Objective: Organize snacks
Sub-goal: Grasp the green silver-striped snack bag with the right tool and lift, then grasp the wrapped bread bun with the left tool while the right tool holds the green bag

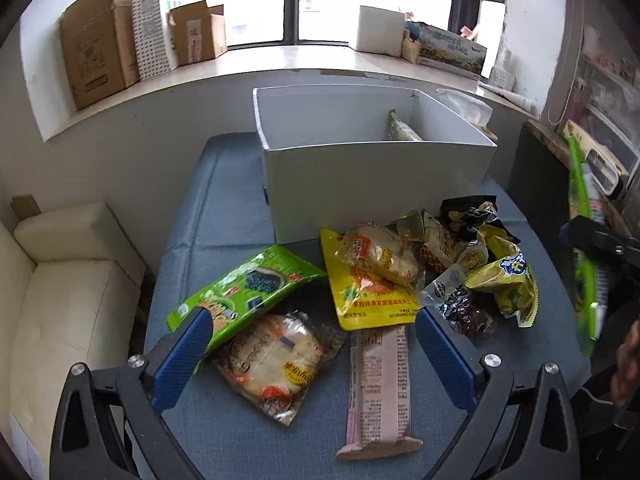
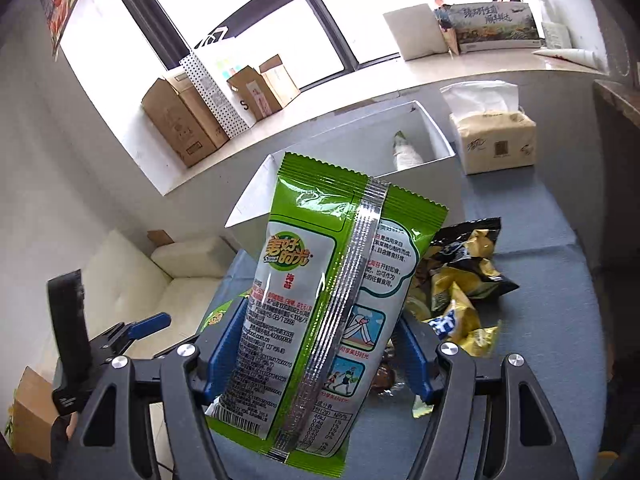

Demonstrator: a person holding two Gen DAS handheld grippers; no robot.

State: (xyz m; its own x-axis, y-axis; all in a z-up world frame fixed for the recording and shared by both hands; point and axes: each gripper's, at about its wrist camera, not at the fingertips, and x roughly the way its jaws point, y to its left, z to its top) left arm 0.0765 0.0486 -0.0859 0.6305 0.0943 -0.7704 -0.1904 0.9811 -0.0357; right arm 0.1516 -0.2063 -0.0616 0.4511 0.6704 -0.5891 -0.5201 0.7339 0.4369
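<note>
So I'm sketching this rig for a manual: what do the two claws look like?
Both match: the left claw and right claw have black, angular plastic frames with triangular cut-outs, silver round screw heads at the joints and flat blue finger pads. No cables or sleeves are visible.

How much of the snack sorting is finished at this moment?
Done: one packet already lies inside the white box. In hand: the right claw is shut on a green seaweed packet, raised in front of the box. Left: the open left claw is over the table, where another green packet, a yellow pouch, a pink bar and more wait.
</note>
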